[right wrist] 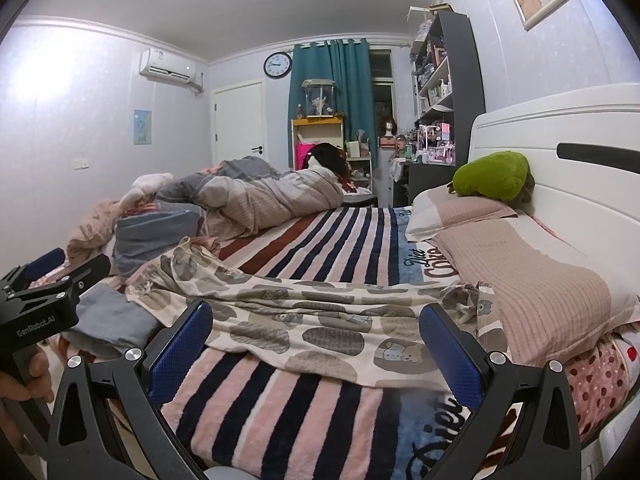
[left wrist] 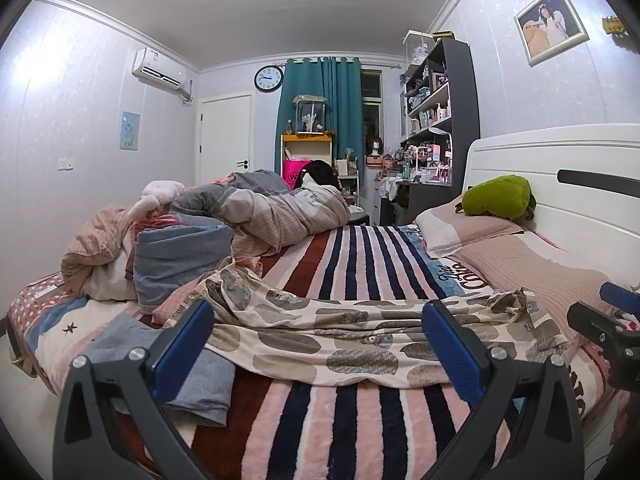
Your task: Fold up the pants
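the bear-print pants (left wrist: 320, 336) are being left spread across the near part of the striped blanket (left wrist: 360, 248), between the folded grey clothes (left wrist: 200, 380) and the pillow (left wrist: 532, 276). the long axis is being run left to right, though which end is the waistband cannot be told. the left gripper (left wrist: 318, 346) and right gripper (right wrist: 316, 344) are being held wide apart and empty, just short of the near hem. a single layer may be getting pinched, or the plush blanket caught too, so the fold would be dragged crooked.
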`<action>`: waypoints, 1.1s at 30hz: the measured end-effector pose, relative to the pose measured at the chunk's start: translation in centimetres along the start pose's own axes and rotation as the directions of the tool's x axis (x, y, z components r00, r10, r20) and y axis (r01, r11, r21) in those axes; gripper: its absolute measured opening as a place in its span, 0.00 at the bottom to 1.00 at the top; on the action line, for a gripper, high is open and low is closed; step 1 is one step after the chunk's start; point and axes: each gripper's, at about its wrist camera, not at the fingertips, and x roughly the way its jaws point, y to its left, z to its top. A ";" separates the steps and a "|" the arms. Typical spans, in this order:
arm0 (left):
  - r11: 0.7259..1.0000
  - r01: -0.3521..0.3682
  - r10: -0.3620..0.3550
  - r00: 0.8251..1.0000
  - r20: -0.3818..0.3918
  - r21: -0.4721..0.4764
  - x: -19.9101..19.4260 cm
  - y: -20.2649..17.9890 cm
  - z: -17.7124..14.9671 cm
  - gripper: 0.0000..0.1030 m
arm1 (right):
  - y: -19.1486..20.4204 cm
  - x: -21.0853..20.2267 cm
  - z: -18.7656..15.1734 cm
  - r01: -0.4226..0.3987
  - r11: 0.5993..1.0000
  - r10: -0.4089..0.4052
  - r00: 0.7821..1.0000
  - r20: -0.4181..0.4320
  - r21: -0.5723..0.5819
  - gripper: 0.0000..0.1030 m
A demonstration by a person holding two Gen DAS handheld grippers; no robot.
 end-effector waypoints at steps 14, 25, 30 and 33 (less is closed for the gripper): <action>1.000 0.003 -0.003 1.000 -0.002 0.002 -0.1 -0.2 -0.1 0.99 | -0.1 -0.1 0.0 -0.001 1.000 0.001 1.000 0.001 0.006 0.99; 1.000 0.005 -0.005 1.000 -0.006 0.007 -0.1 -0.5 -0.2 0.99 | -0.2 0.0 -0.1 -0.002 1.000 0.002 1.000 0.003 0.005 0.99; 1.000 0.003 -0.003 1.000 -0.009 0.009 -0.1 -0.6 -0.2 0.99 | -0.2 0.0 -0.1 -0.001 1.000 0.001 1.000 -0.001 0.005 0.99; 1.000 -0.001 0.002 1.000 -0.017 0.015 0.4 -1.0 -0.5 0.99 | -0.3 0.0 -0.2 -0.003 1.000 0.003 1.000 -0.003 0.007 0.99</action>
